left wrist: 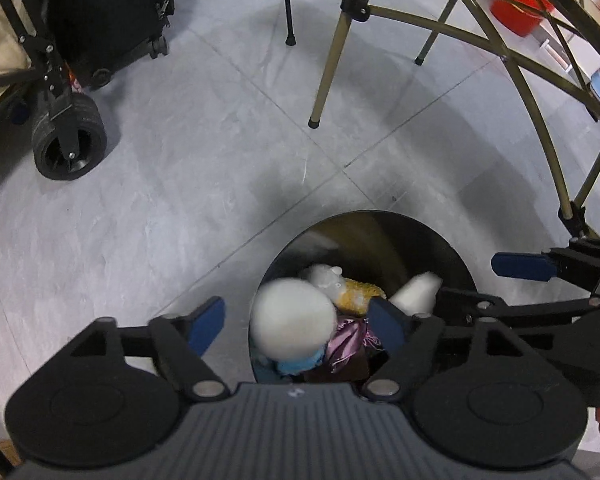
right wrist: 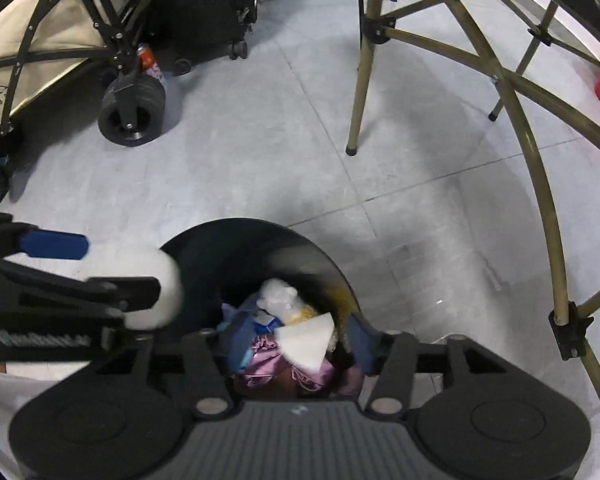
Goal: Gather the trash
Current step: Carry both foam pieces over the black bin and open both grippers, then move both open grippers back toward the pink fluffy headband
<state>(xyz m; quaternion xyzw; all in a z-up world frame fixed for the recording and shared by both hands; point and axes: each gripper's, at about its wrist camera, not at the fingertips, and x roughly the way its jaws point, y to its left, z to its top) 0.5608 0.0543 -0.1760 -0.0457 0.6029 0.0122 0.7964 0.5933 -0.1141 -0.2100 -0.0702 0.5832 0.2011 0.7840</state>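
White blurred ball (left wrist: 293, 317) is hanging between your left gripper's (left wrist: 296, 326) wide-spread, untouching fingers, above the black bin's (left wrist: 452, 248) rim; your right gripper (right wrist: 284, 344) is gaping too.

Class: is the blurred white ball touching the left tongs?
Apart. Left wrist view shows blurred white ball between the open left tongs, gaps each side.

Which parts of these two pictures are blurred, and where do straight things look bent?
Left wrist view: the white ball between the open fingers is smeared, while the trash bin rim is sharper. Right wrist view: the same ball is blurred too; the table legs curve strongly toward the edge, a fisheye effect.
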